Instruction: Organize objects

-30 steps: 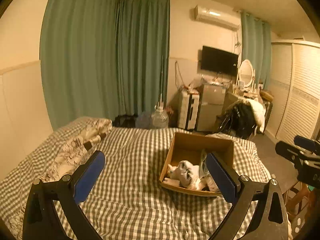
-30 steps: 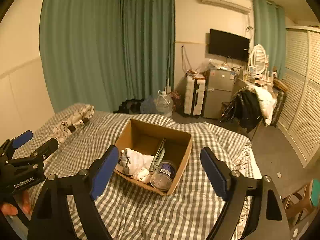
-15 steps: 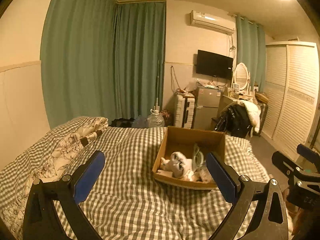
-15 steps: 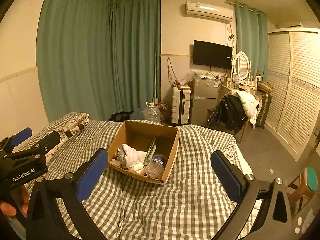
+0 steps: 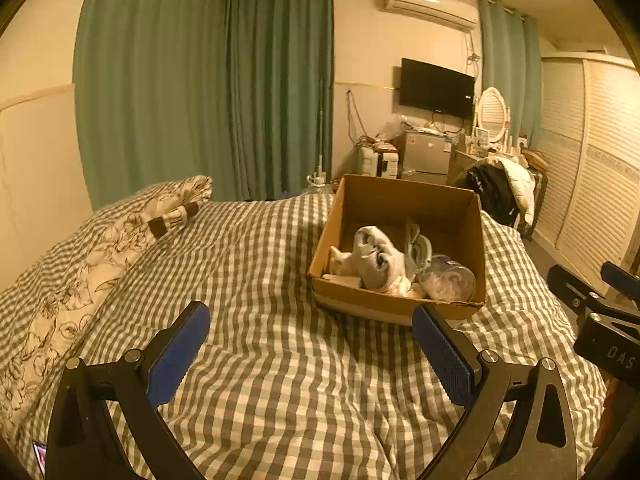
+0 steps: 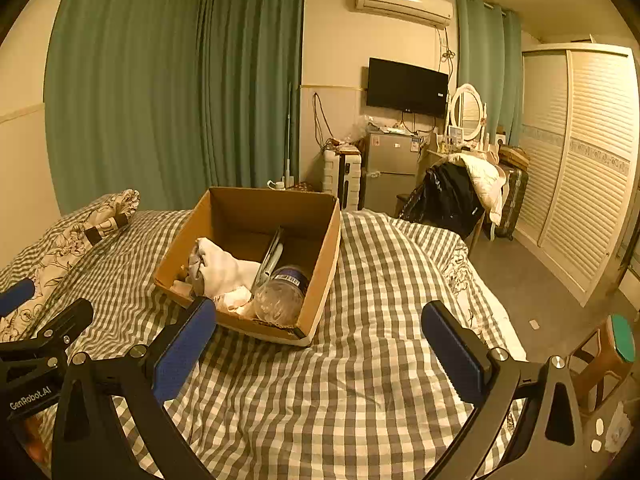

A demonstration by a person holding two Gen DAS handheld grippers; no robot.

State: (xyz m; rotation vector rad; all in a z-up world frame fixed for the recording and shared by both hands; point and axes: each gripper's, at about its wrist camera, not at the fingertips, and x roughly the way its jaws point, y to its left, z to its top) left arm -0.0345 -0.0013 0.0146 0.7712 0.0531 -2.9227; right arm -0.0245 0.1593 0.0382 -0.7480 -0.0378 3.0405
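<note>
— Where's the cardboard box (image 5: 400,304)?

— At one o'clock on the bed (image 5: 260,344), with its cloth bundle (image 5: 376,256) and plastic jar (image 6: 282,294) inside, unsorted.

— Your claws?

— My left claw (image 5: 310,354) and right claw (image 6: 320,350) both gape wide, empty. I'd say nothing's begun.

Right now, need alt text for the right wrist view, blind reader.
An open cardboard box sits on a grey checked bedspread, holding white cloth and a clear plastic jar on its side. The right gripper hangs open and empty just short of it, the left gripper at the left edge.
</note>
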